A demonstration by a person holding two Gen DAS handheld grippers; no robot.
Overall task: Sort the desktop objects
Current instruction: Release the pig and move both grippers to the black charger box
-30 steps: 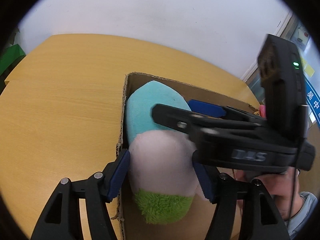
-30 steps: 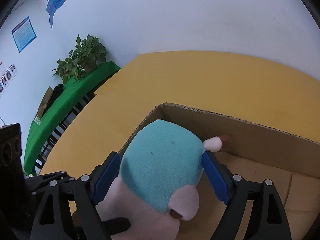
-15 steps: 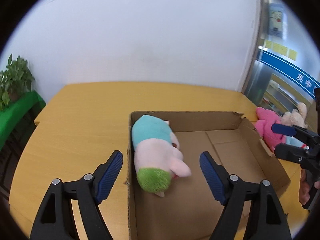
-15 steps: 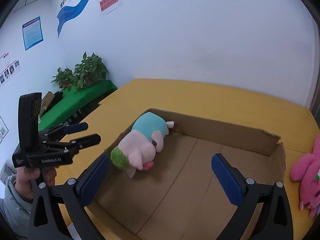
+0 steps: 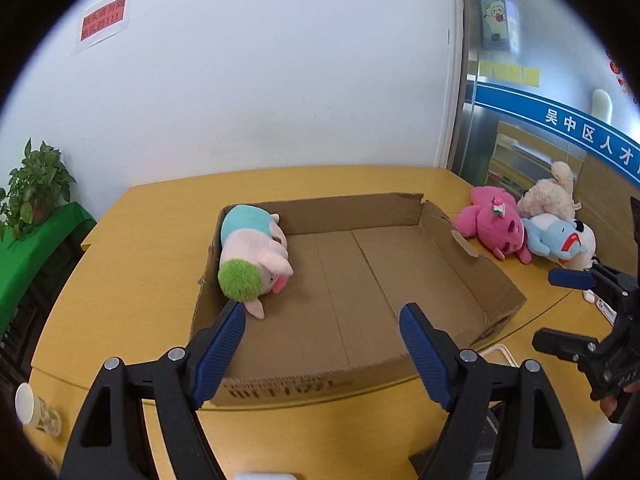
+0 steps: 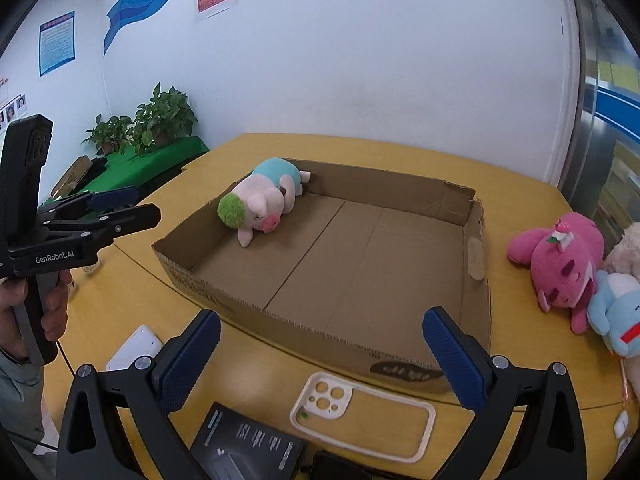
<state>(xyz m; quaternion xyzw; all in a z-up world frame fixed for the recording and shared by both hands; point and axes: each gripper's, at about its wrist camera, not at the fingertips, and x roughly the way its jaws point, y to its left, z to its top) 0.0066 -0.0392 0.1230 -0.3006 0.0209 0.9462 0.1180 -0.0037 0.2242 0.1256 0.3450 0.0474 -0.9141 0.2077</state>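
pig toy (image 6: 262, 204): already lying in the box's (image 6: 476, 256) far left corner
pink toy (image 6: 560, 258): on the worktop, off my right side, touching the blue one (image 6: 616, 312)
right tongs (image 6: 320, 352): wide apart, empty, nearer, I'd say
left tongs (image 5: 322, 344): apart too, empty

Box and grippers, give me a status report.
Left gripper and right gripper open, holding nothing. Pig plush lies in box. Three plushes wait outside. Nothing blocking.
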